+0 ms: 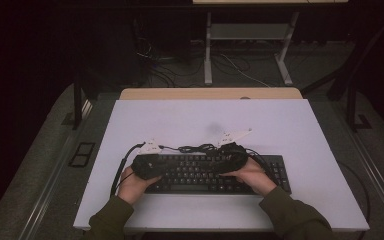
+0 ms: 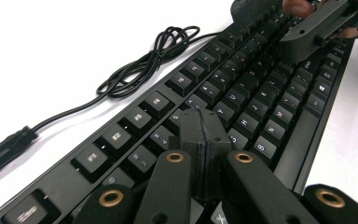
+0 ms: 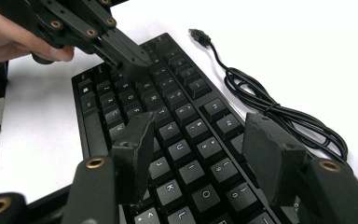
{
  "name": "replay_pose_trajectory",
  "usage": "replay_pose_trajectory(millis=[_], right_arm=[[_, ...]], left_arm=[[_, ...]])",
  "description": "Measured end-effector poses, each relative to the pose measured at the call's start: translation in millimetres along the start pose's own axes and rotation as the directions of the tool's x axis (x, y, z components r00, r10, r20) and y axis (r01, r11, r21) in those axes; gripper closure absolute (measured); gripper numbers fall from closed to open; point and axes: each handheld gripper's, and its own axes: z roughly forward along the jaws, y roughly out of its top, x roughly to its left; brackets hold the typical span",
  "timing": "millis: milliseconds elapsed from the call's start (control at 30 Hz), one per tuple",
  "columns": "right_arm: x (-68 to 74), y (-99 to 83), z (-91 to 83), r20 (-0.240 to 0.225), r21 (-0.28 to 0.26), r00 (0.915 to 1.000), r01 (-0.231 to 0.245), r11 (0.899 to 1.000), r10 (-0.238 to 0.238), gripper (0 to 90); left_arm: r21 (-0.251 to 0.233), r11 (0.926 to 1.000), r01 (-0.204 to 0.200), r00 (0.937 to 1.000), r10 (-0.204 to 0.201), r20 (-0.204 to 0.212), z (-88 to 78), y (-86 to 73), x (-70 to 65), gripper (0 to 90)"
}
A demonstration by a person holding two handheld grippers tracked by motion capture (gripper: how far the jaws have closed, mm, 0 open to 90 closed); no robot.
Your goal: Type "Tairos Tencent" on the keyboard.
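Left gripper [image 2: 199,135] fingers pressed together, empty, over keyboard [image 2: 242,93]; right gripper [image 3: 200,158] fingers apart, empty.

Office or lab, white desk [image 1: 180,115], keyboard [image 1: 200,175], floor cables [image 1: 180,70], second desk frame [image 1: 250,35]

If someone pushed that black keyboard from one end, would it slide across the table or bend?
The keyboard looks like a rigid slab, so it would probably slide whole, perhaps pivoting. It lies flat, so tipping seems unlikely. Its loose coiled cable would likely drag limply behind on the white table.
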Motion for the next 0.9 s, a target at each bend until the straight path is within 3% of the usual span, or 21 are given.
replay_pose_trajectory(millis=[567,700,900], right_arm=[[0.3,-0.2,0.7,0.001,0.002,1.0,0.004,1.0,-0.004,41.3],[0.4,0.0,0.4,0.001,0.0,1.0,0.002,1.0,-0.002,41.2],[0.3,0.2,-0.3,0.004,-0.005,1.0,0.003,1.0,-0.003,41.2]], left_arm=[[0.034,0.9994,-0.001,1.0,0.001,-0.006,15.9,-0.6,-1.7,88.9],[0.055,0.9983,-0.018,0.9998,0.018,-0.003,16.7,-0.8,-1.1,88.9],[0.046,0.9989,-0.01,0.9999,0.01,-0.004,17.8,-1.5,-2.0,88.9]])
